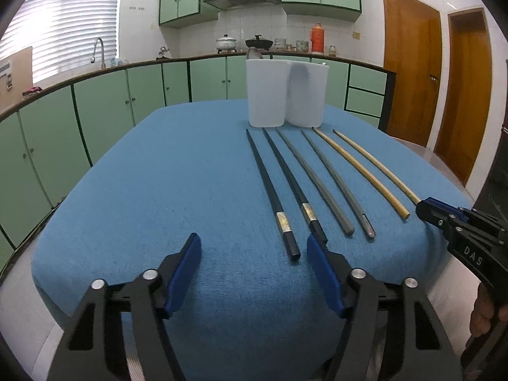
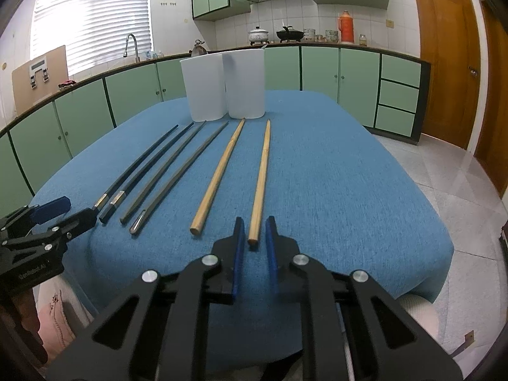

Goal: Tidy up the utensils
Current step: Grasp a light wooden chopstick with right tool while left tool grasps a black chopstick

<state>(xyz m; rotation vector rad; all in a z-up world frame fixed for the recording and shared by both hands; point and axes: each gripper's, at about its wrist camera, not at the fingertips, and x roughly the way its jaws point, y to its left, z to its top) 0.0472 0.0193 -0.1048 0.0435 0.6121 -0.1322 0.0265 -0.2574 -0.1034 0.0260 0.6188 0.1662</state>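
Green cabinets (image 1: 104, 95), wooden door (image 1: 409, 73), bright blinded window (image 2: 95, 16), tiled floor (image 2: 470, 190).

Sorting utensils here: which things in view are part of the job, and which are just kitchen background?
Job:
- black chopsticks
- grey chopsticks
- wooden chopsticks
- white holder
- right gripper, closed around one wooden chopstick's end
- left gripper

Background:
- blue tablecloth
- pots on stove
- orange flask
- tap
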